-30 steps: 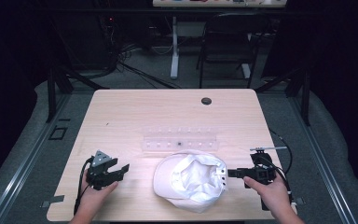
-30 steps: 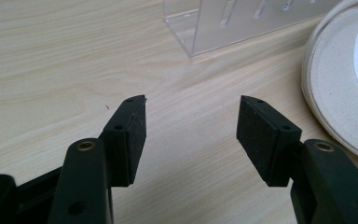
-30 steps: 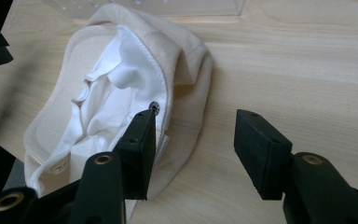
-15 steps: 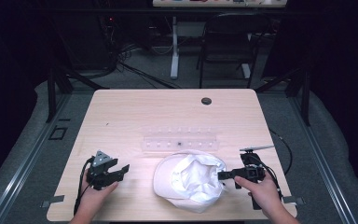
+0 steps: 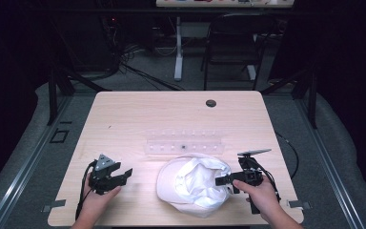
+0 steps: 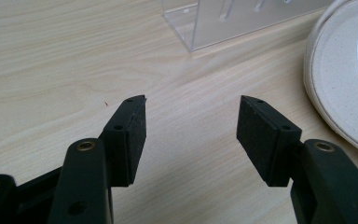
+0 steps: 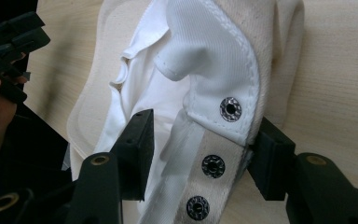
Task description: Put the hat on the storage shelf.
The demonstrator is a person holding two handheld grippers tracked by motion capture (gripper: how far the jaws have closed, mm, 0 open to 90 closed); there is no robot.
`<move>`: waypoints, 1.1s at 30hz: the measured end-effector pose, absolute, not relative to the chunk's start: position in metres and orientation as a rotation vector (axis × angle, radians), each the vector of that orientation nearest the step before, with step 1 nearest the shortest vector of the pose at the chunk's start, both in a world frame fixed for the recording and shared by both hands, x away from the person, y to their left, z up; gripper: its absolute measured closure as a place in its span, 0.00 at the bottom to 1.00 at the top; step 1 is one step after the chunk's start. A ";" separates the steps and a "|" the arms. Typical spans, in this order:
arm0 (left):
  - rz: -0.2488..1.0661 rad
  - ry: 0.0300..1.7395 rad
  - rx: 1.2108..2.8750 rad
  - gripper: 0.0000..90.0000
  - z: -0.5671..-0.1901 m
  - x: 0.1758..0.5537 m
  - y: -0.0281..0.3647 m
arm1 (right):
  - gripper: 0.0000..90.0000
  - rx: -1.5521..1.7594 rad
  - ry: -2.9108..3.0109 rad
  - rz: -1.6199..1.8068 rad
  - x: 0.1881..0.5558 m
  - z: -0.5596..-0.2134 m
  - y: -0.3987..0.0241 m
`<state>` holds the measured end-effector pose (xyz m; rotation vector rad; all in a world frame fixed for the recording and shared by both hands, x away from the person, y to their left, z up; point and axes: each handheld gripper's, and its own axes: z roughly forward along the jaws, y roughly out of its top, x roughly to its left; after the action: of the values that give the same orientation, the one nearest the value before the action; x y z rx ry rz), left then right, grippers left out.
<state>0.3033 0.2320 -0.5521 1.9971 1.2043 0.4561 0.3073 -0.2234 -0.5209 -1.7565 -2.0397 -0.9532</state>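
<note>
Since a second ago the right gripper [image 5: 225, 180] has been brought in from the bench's right edge to the white cap [image 5: 193, 185], while the left gripper [image 5: 122, 174] has been kept where it was. The wooden bench [image 5: 128, 114] is seen from above as the largest thing, with a small dark round hole [image 5: 211, 103] near its far edge. The cap is laid upside down near the bench's near edge, between the two grippers, its brim [image 6: 335, 88] turned toward the left one and its white lining bunched up inside. Just beyond the cap, a long clear plastic rack [image 5: 185, 144] is set across the middle of the bench; one corner of it [image 6: 214, 23] is caught in the left gripper view. In the right gripper view the cap's back strap [image 7: 214, 158], fitted with metal snaps [image 7: 228, 108], is seen between the right gripper's [image 7: 200, 149] spread jaws, one jaw inside the cap and the other outside against the band; the jaws are not closed on it. The left gripper [image 6: 192, 122] is held by a hand [image 5: 95, 202] near the front left of the bench, its jaws spread wide over bare wood, well apart from the cap's brim. The right hand [image 5: 263, 195] is wrapped around its gripper's handle.
</note>
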 end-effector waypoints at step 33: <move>0.460 1.209 1.995 0.48 -0.552 0.303 0.232 | 0.90 -1.670 -1.983 -0.965 0.318 -0.487 -0.221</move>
<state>0.3032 0.2320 -0.5524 1.9949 1.2092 0.4595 0.3180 -0.2207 -0.4871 -1.6700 -1.9830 -0.9647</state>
